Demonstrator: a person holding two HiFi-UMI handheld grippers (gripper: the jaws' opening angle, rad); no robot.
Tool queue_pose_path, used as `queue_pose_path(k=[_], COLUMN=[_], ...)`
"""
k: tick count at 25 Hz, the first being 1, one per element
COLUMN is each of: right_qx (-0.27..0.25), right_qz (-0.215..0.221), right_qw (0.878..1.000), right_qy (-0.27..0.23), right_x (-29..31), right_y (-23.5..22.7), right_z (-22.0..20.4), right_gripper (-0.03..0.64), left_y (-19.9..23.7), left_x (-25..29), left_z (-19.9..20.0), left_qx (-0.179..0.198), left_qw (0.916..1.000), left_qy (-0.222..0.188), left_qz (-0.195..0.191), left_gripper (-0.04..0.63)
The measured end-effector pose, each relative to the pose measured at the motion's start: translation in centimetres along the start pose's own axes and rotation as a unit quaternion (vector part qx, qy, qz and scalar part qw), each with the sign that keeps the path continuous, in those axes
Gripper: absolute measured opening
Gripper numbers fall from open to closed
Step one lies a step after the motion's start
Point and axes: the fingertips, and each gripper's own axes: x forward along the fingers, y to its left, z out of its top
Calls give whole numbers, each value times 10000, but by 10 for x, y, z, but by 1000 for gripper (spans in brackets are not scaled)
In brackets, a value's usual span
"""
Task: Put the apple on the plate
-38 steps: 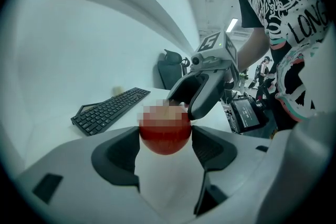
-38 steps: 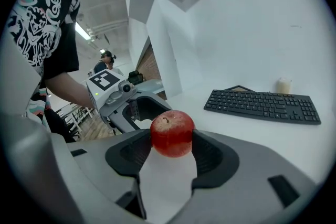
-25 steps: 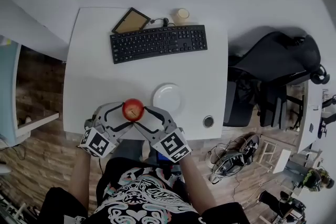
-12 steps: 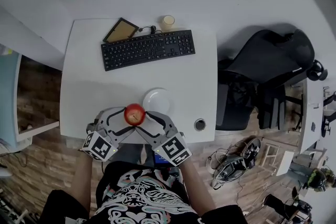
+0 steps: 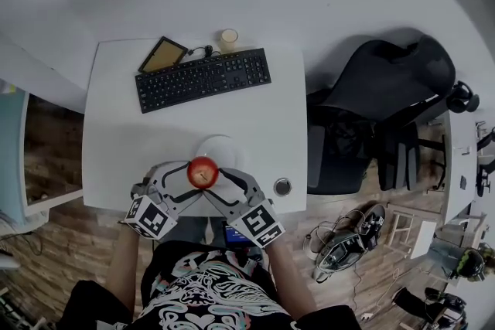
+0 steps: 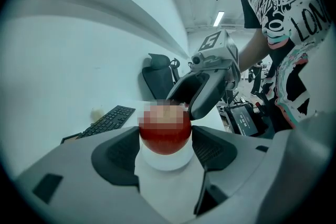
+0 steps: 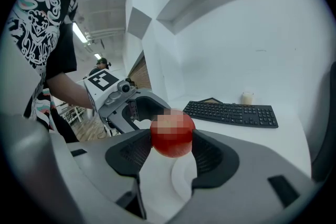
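Observation:
In the head view the red apple [image 5: 203,172] hangs just above the near edge of the white plate [image 5: 220,146], which it partly hides. My left gripper [image 5: 190,177] and right gripper [image 5: 216,178] both grip it from opposite sides. The left gripper view has the apple [image 6: 165,136] pinched between both pads, with the plate [image 6: 166,161] directly below and the right gripper [image 6: 209,86] just behind it. Seen from the right gripper, the apple [image 7: 172,138] is likewise clamped, over the plate [image 7: 184,180], with the left gripper [image 7: 125,105] opposite.
A black keyboard [image 5: 203,79] lies across the far part of the white desk [image 5: 116,135], with a framed tablet [image 5: 162,54] and a small pale cup [image 5: 228,39] behind it. A round metal cap [image 5: 282,186] sits near the desk's right front corner. A black office chair [image 5: 387,89] stands to the right.
Both grippers have carried the apple rightward, from beside the plate's left edge to over its near edge. The head camera's view has shifted too.

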Motion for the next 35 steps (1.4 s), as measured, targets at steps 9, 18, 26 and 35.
queue_pose_path(k=[9,18,26,35], right_qx=[175,295,430,463], right_qz=[-112,-21,79,208], right_qw=[9998,9992,9983,9971], right_qy=[57,255,396,572], right_x=[-22,-17,-8,6], right_y=[-27,-50,-66,-79], right_z=[-16,-38,-54,-70], right_gripper=[238,238,238,238], left_y=[-8,-6,-1,3], left_x=[36,65,83,98], left_z=[11,-3,-17,-38], left_qx=[9,-171,-252,-407], left_qw=[9998,9992,9985,9971], left_qy=[45,215,365,572], left_qz=[-215,-297,-322,-306], left_gripper=[301,301,301,301])
